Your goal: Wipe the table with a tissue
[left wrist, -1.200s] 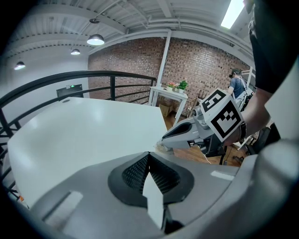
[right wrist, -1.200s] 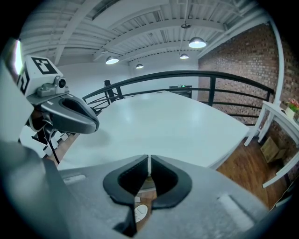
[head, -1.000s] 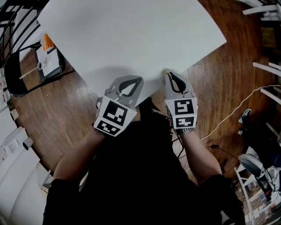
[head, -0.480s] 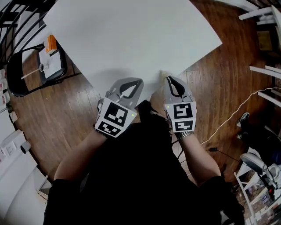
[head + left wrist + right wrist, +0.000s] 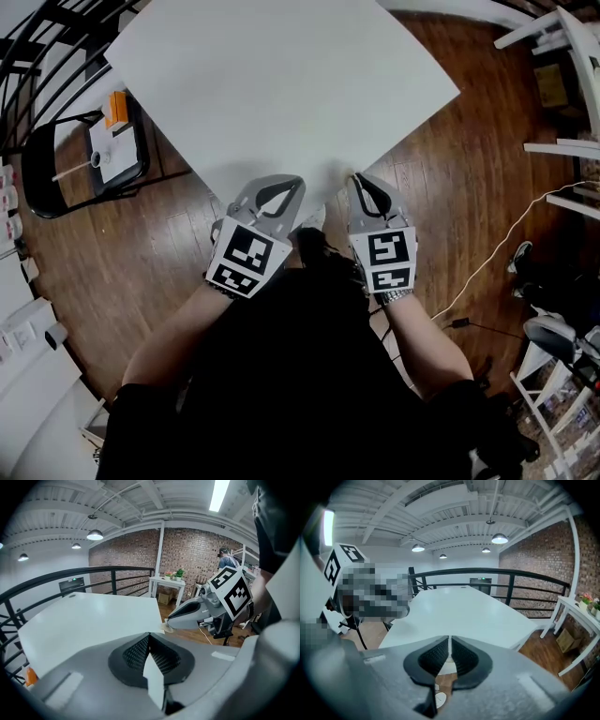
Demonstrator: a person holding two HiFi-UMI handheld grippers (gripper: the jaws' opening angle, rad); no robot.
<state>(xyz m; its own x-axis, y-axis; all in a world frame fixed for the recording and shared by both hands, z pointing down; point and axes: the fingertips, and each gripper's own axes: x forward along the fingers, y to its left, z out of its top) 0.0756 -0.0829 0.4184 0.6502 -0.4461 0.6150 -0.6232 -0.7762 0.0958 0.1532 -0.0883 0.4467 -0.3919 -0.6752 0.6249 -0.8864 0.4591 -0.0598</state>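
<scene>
Across the upper half of the head view spreads a bare white worktop (image 5: 281,84), standing on a wooden plank floor (image 5: 141,253). Left of it is a black folding chair (image 5: 42,173) with a sheet of paper (image 5: 112,150) and a small orange item (image 5: 115,108) on its seat. Both grippers are held side by side at the worktop's near edge, a little apart. The left gripper (image 5: 296,184) has its fingers (image 5: 136,651) brought together at the tips with nothing pinched there. A pale sliver shows in the gap behind the tips, possibly just the worktop seen through it. The right gripper (image 5: 357,180) has its fingers (image 5: 461,656) pressed narrow on a thin white fold. From the left gripper view this reads as a small crumpled tissue (image 5: 165,627) sticking out of the right gripper's tips, right at the worktop's near edge.
</scene>
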